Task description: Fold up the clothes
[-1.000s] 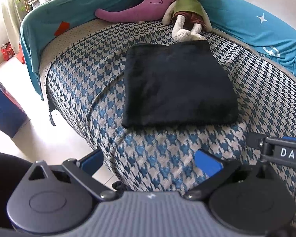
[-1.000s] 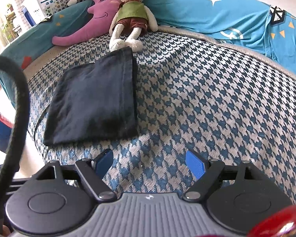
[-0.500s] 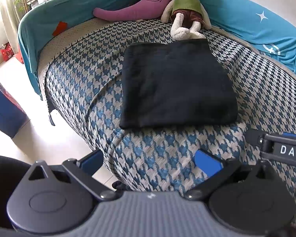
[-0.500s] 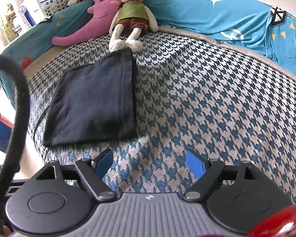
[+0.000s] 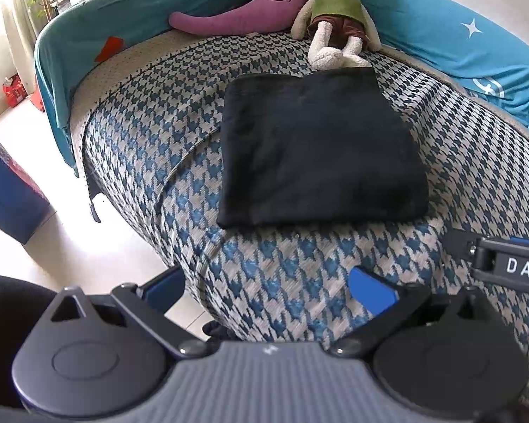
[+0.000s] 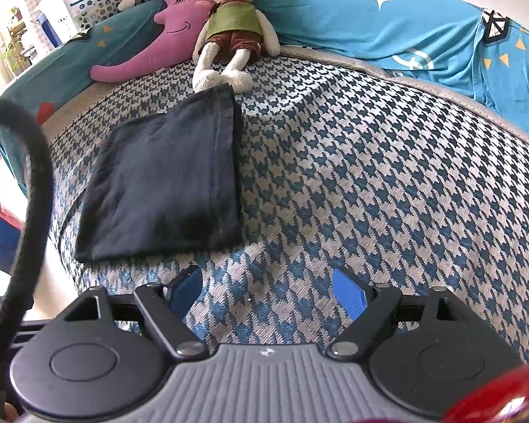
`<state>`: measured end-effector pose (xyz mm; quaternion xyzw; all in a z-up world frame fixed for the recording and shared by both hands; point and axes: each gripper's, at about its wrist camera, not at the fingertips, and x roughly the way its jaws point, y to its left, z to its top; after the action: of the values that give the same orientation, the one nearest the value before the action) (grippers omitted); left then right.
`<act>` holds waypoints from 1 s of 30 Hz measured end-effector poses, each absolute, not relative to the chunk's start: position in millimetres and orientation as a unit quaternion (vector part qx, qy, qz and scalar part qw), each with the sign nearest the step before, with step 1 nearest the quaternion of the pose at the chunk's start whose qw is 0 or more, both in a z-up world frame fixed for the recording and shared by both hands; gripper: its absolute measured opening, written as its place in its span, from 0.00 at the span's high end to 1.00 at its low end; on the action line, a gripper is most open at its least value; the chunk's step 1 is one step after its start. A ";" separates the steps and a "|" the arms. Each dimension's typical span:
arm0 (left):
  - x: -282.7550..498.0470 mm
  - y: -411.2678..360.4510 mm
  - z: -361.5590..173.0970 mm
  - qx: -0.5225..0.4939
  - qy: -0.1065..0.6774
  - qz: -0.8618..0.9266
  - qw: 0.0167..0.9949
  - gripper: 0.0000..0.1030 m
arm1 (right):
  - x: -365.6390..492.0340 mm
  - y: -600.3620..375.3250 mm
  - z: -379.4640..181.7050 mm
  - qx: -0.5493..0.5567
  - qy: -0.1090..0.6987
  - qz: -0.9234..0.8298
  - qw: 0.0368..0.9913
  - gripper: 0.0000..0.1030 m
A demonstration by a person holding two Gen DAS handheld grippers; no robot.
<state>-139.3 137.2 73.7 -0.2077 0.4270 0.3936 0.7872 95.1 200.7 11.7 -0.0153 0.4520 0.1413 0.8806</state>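
— So where is the dark folded garment (image 5: pixel 317 148)?

— Flat on the houndstooth bed cover (image 5: pixel 299 275), a neat rectangle, its far edge touching the feet of the plush bear (image 5: pixel 335 17). The bear leans on the turquoise star-print bedding (image 5: pixel 458 35), with the purple moon pillow (image 5: pixel 243 7) just beside it.

— And the grippers?

— Both hang nearer than the garment, apart from it. The left gripper (image 5: pixel 268 285) has its blue pads spread with only bed cover between them. The right gripper (image 6: pixel 268 290) stands wide too, empty, on the side of the garment away from the floor.

— Anything touching the cloth?

— Only the bear's feet.
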 end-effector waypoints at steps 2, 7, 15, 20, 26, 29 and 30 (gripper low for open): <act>-139.4 137.3 73.6 -0.208 0.427 0.395 0.786 0.00 | 95.0 201.0 11.9 -0.015 0.452 0.141 0.881 0.21; -139.0 136.7 73.7 -0.208 0.428 0.396 0.785 0.00 | 95.4 201.1 12.0 -0.016 0.453 0.141 0.880 0.21; -139.0 137.1 74.2 -0.206 0.429 0.397 0.785 0.00 | 95.0 202.1 11.5 -0.016 0.453 0.139 0.880 0.21; -138.7 137.3 73.8 -0.203 0.431 0.398 0.784 0.00 | 95.5 201.0 10.7 -0.016 0.454 0.140 0.880 0.21; -139.2 137.2 72.9 -0.203 0.432 0.400 0.783 0.00 | 96.1 202.6 10.8 -0.015 0.454 0.138 0.880 0.21; -139.9 138.4 73.0 -0.206 0.431 0.400 0.782 0.00 | 96.2 203.6 10.8 -0.015 0.455 0.136 0.880 0.21; -140.2 138.8 73.1 -0.207 0.432 0.400 0.781 0.00 | 96.0 203.6 11.0 -0.015 0.455 0.136 0.880 0.21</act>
<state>-140.2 138.8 73.1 -0.2067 0.4315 0.4005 0.7815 96.0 203.6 11.0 -0.0150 0.4548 0.1364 0.8800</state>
